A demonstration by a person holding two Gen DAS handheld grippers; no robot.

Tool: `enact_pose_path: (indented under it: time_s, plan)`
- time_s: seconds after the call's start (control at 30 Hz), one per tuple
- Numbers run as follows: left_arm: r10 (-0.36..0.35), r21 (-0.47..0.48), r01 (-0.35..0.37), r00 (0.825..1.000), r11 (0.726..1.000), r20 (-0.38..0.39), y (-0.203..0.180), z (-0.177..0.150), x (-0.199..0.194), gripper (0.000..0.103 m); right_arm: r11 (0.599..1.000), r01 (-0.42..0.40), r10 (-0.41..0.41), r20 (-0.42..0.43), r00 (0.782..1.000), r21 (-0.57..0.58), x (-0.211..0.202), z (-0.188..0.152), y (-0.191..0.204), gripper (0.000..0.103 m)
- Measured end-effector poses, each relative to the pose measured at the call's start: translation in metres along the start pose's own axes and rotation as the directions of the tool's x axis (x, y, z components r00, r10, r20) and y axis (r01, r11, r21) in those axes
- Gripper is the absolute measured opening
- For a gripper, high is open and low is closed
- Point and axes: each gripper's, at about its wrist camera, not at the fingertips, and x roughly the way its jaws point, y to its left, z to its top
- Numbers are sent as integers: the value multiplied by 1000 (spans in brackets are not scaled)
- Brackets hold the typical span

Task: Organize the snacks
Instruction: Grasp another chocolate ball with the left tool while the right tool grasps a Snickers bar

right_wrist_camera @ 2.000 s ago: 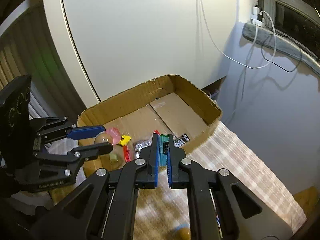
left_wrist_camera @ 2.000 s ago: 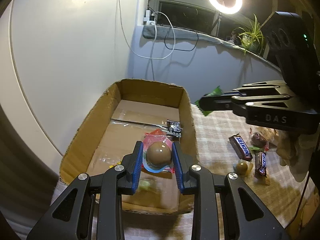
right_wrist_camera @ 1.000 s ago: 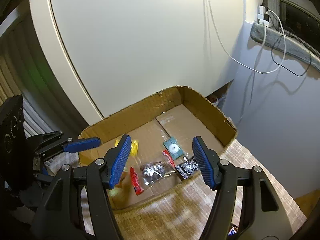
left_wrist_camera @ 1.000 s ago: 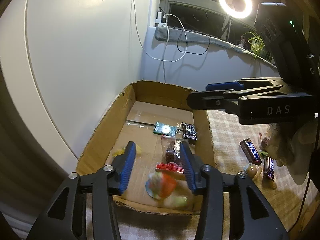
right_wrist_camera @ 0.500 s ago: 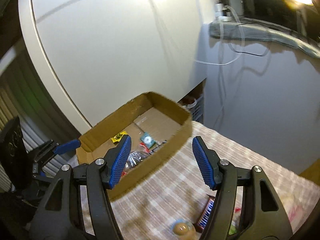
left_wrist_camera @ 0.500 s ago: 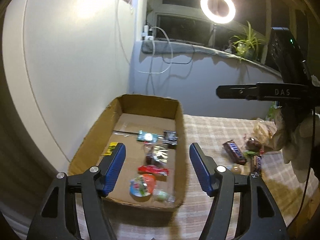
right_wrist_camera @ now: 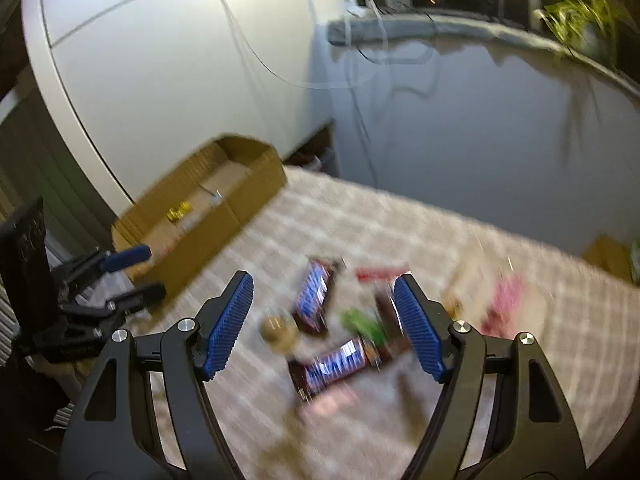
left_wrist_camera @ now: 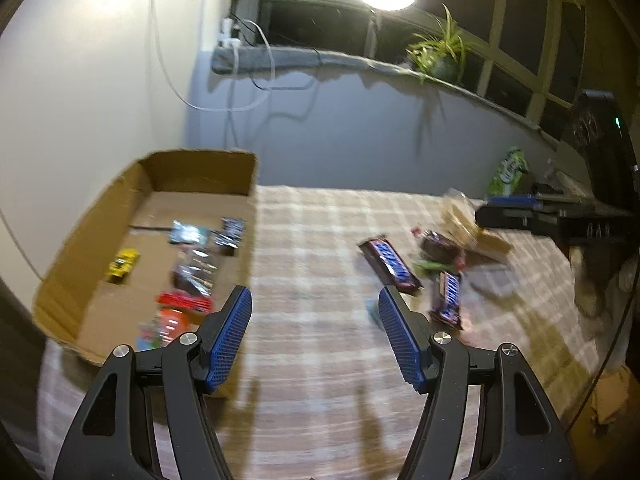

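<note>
Right wrist view: our right gripper gapes empty over loose snacks.
We have just widened its jaws; two chocolate bars lie between them, untouched, on the checked cloth.

Both grippers have left the box with their snacks dropped inside: the left gripper, wide apart and empty, now has the box off to its left. The right gripper, jaws just opening further with nothing gripped, now frames the Snickers bars and ball ahead.

Snickers bars loose beside box.
</note>
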Motion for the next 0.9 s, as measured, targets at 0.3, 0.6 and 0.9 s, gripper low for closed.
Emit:
enact_pose_path:
  time_s: [0.3,0.6,0.9]
  plan:
    - [-97,16,99,990,995,-101,-27,-10,33,46,958,-79,130,-174,976,276,37,-46,-34,62]
    - [-132,20,136,981,990,-146,-36,-10,56,28,951,-49,114,-203,973,304,60,-45,-29,55]
    - [-123,80,139,975,987,-184,-47,-12,76,28,979,32,20,-254,967,199,79,-43,-16,48]
